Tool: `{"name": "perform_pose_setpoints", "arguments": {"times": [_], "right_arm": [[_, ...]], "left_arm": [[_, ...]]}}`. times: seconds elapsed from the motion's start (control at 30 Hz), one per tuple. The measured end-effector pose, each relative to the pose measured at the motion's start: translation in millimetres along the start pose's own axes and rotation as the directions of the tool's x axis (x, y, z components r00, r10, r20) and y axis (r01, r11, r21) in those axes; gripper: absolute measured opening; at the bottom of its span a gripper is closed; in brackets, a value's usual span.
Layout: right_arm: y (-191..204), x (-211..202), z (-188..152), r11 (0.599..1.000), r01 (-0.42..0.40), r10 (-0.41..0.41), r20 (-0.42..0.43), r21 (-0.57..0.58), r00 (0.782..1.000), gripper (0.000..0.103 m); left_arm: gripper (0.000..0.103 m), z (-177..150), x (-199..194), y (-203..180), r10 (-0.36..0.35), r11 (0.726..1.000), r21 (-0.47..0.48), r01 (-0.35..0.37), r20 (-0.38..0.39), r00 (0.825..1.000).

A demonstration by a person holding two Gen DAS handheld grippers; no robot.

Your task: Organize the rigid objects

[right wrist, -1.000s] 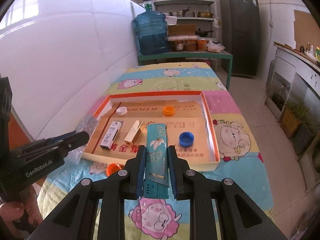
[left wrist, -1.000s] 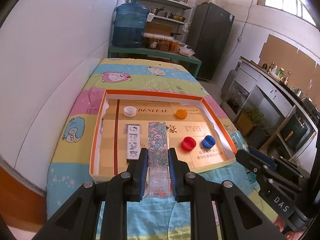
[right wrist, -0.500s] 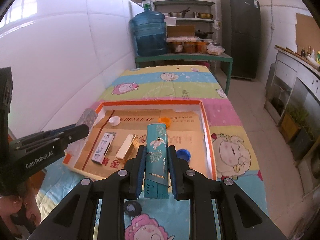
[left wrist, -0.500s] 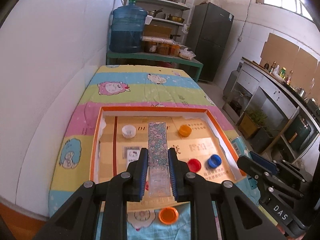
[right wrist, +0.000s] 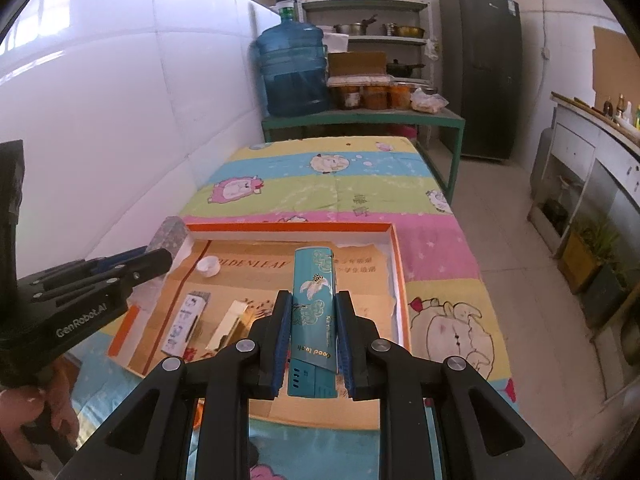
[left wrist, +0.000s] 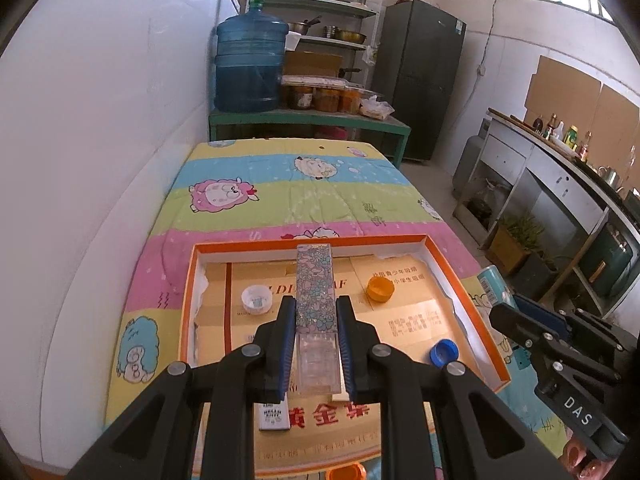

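My left gripper (left wrist: 315,344) is shut on a long clear box with a flowered insert (left wrist: 314,288), held above the orange-rimmed tray (left wrist: 188,300). My right gripper (right wrist: 314,342) is shut on a teal "Good Luck" box (right wrist: 314,300), held above the same tray (right wrist: 398,272). In the tray lie a white cap (left wrist: 257,299), an orange cap (left wrist: 380,289), a blue cap (left wrist: 444,351) and a small white card box (left wrist: 274,416). The right wrist view shows that white box (right wrist: 186,320) and a gold-white box (right wrist: 228,324). The left gripper shows in the right wrist view (right wrist: 160,258); the right gripper body shows at the right of the left wrist view (left wrist: 560,364).
The tray sits on a table with a cartoon sheep cloth (left wrist: 304,188), against a white wall on the left. An orange cap (left wrist: 346,472) lies on the cloth in front of the tray. A green shelf with a water jug (left wrist: 250,68) stands beyond the table.
Both grippers have risen and moved forward over the tray with their boxes still held. The tray now sits lower in both views.
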State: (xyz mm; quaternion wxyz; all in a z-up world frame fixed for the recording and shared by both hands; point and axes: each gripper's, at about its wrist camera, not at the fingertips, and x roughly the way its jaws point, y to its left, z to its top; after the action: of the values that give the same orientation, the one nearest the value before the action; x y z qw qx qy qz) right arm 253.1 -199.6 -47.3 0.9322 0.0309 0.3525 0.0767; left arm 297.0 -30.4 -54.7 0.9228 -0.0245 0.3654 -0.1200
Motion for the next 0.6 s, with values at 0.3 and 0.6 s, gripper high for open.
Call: {"name": "perform_pose_setpoints", "arguments": {"times": [0.3, 0.6], "right_arm": [[-18, 33, 20, 1.0, 0.008, -0.007, -0.039, 0.007, 0.999, 0.022], [-31, 74, 38, 1.0, 0.011, -0.01, -0.093, 0.015, 0.996, 0.022]], "left_arm": [[0.021, 20, 37, -4, -0.013, 1.0, 0.016, 0.014, -0.057, 0.998], [0.021, 29, 77, -8, -0.018, 1.0, 0.005, 0.019, -0.133, 0.991]]}}
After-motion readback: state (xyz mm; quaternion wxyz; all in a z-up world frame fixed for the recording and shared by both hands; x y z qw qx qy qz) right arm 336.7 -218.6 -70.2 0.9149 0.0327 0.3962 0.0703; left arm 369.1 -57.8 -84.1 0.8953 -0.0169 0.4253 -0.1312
